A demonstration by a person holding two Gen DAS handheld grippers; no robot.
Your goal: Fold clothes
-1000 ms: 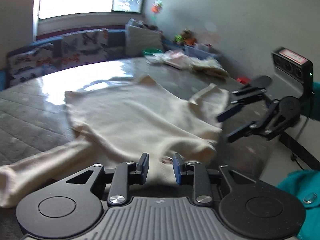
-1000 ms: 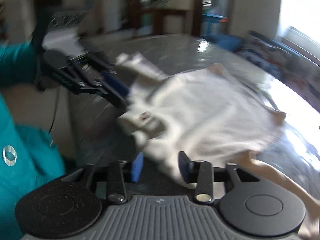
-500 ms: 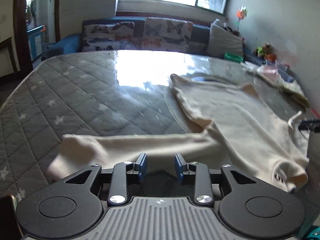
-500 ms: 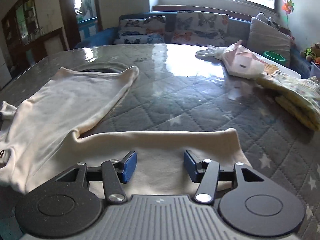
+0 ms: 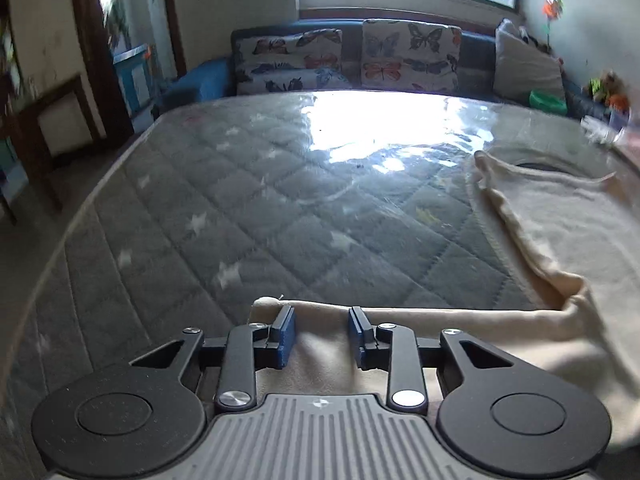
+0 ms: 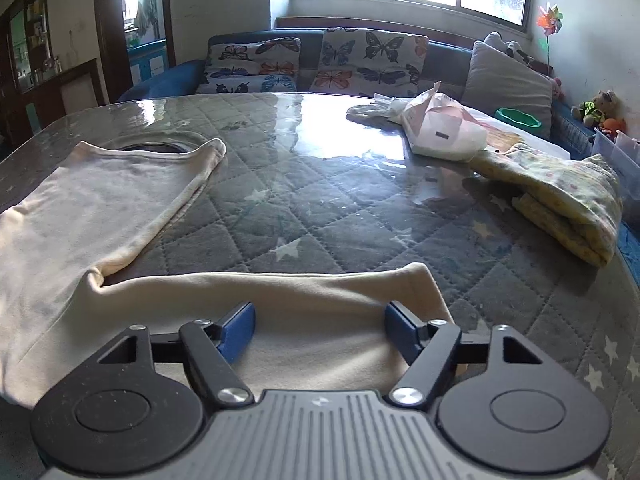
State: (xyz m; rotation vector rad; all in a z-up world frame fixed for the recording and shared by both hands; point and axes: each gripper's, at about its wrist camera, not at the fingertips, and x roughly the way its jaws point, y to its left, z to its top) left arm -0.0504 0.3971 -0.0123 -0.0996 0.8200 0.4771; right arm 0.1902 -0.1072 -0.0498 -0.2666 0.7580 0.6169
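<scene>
A cream long-sleeved top (image 5: pixel 560 240) lies spread flat on a grey quilted mattress (image 5: pixel 280 208). In the left wrist view its left sleeve (image 5: pixel 420 320) runs across the near edge, and my left gripper (image 5: pixel 321 332) is open just above the sleeve's end. In the right wrist view the top's body (image 6: pixel 88 208) lies at left and its right sleeve (image 6: pixel 304 300) stretches across the front. My right gripper (image 6: pixel 320 324) is wide open over that sleeve near its cuff. Neither gripper holds cloth.
A folded yellow patterned garment (image 6: pixel 560 204) and a white-pink bag (image 6: pixel 440 128) lie at the mattress's right side. A blue sofa with butterfly cushions (image 6: pixel 320 64) stands behind. The mattress's left edge (image 5: pixel 80 216) drops to the floor.
Both grippers have swung from the top's collar out to the sleeves. The left one moved to the left sleeve's end. The right gripper has opened wider over the right sleeve.
</scene>
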